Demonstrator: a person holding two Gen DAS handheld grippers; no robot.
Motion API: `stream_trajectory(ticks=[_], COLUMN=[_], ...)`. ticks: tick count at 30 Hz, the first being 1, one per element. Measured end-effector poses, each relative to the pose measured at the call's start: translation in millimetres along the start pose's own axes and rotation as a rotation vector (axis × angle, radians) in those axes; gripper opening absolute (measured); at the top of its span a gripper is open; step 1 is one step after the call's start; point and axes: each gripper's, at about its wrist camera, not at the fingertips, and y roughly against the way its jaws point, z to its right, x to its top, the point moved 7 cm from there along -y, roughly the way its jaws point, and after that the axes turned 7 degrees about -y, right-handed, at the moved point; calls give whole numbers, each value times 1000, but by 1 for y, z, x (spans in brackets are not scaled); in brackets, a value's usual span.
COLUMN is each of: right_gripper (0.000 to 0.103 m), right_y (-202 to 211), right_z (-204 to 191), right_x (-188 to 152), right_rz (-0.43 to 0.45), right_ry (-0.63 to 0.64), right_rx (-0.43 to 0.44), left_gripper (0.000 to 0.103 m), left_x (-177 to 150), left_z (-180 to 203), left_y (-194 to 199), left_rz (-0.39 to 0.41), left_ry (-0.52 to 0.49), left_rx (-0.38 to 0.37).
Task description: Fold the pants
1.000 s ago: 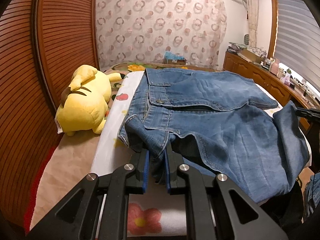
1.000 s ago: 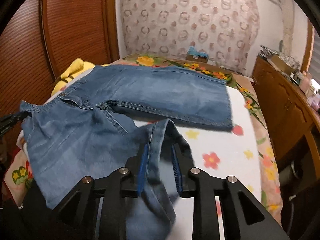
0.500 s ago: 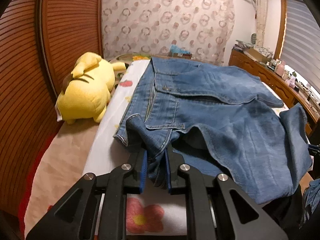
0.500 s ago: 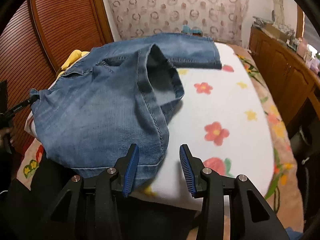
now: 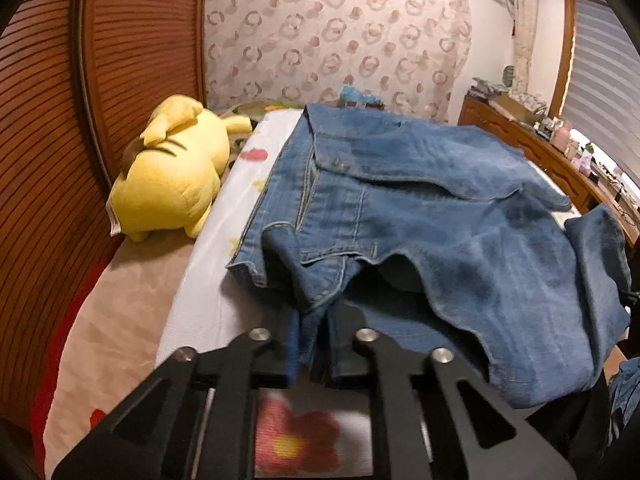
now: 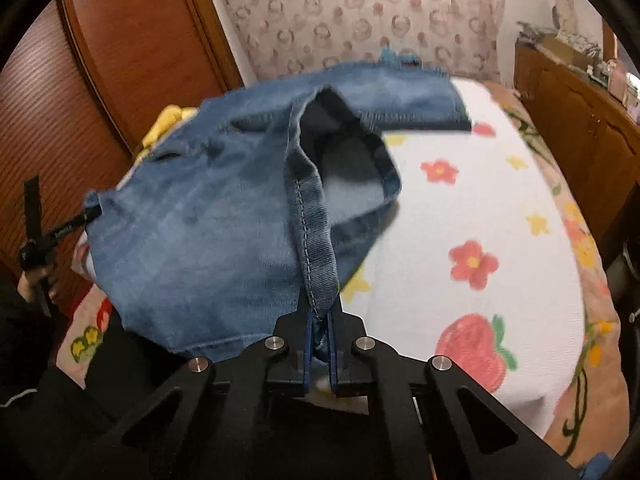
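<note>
Blue jeans (image 5: 460,216) sprawl across a flowered bed (image 6: 460,208), lying away from both tools; the left gripper (image 5: 314,344) pinches the waistband corner, the right gripper (image 6: 319,340) clamps a leg seam at the near edge.

We are looking at a yellow plush toy (image 5: 172,172) lying on its side at ten o'clock in the left view, resting on the beige blanket (image 5: 120,312) beside the white flowered sheet (image 6: 472,216). In the right view only a yellow scrap of it is peeking out at ten o'clock. A slatted wooden door (image 5: 44,128) is filling the left edge, from eight to eleven o'clock. At twelve o'clock a curtain (image 5: 340,36) patterned with rings is hanging. At two o'clock a wooden dresser (image 5: 532,152) is carrying clutter too small to name, and a window blind (image 5: 604,80) is glowing above it. A blue thing (image 5: 360,96) is sitting under the curtain, too blurred to identify.
</note>
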Motion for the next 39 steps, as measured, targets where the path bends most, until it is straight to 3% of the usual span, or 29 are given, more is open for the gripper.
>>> stream_trajectory(ticks=[11,20,28,39], right_gripper=[4,4,4,4], right_y=[61,92,43,24], right_z=[7,22,23,19], right_x=[71,141,160,229], right_rz=[255,408,388,372], right_ry=[37,85,107,110], right_rx=[-45,-130,-197,-231], left_gripper=[5,5,5,5], left_x=[82,155,193,261], left_z=[12,12,16,19], left_y=[60,61,21,-49], left_rz=[200,285,268,244], left_ry=[-51,-76,-91,-114], left_rx=[4,18,22,27])
